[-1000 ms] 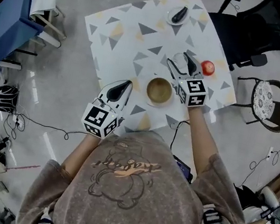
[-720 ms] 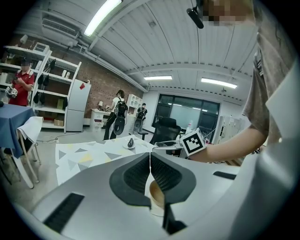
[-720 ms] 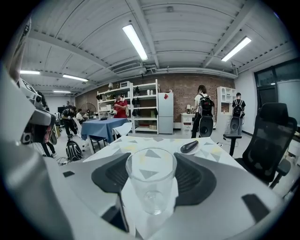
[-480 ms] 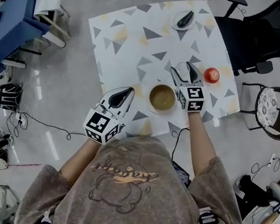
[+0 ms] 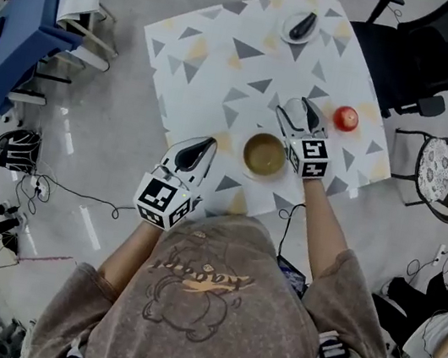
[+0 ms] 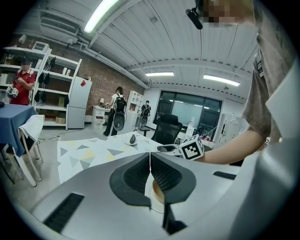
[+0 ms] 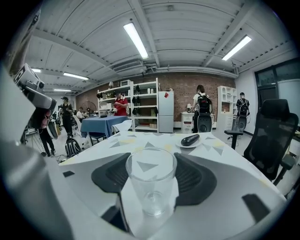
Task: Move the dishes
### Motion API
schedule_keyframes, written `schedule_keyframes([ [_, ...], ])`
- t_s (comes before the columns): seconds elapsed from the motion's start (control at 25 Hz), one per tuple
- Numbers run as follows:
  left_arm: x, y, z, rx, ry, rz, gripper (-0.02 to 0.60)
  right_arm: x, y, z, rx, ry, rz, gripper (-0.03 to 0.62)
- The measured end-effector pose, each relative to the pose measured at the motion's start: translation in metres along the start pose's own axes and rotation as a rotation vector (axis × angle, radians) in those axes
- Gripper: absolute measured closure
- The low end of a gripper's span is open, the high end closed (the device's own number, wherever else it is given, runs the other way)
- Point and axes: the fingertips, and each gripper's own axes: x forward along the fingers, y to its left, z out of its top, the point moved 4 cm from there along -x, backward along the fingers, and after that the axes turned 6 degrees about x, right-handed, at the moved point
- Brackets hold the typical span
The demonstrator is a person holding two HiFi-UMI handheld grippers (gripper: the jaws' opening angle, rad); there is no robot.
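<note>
– Okay, quick scan, L to R. Our left gripper (image 6: 150,158) hangs at the near-left edge of the table (image 5: 204,50), jaws pressed together, nothing in 'em.

– So no dish on that side. And the bowl (image 5: 264,154)?

– Just right of it, at the near edge, on what looks like a saucer (image 5: 244,165). It sits betw. the two grippers and touches neither, as far as we can see. In the left gripper view it peeks out just beyond the closed tips.

– And the right gripper (image 5: 297,114)?

– Pinching the clear glass (image 7: 151,180), pads on both sides, glass upright. Base on the table or just above it? We can't tell.

– Progress, then?

– Early-ish, we'd say. One dish is in the grip. The bowl is ungripped, and so is the small plate (image 5: 295,30) w/ a dark thing (image 5: 303,25) on it, at the far edge. Both are left to do, we reckon. Where they're bound, nothing tells us.

– The red thing?

– Prob. an apple (image 5: 346,118), just right of the right gripper, apart from the glass. Not a dish.
</note>
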Motion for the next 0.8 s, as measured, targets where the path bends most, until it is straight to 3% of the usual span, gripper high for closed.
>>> schedule_keyframes([
  [0.8,0.001,-0.007,0.003,0.002,-0.010,-0.027,0.561,-0.017,0.000,-0.008,0.058,0.024,-0.015,0.278],
])
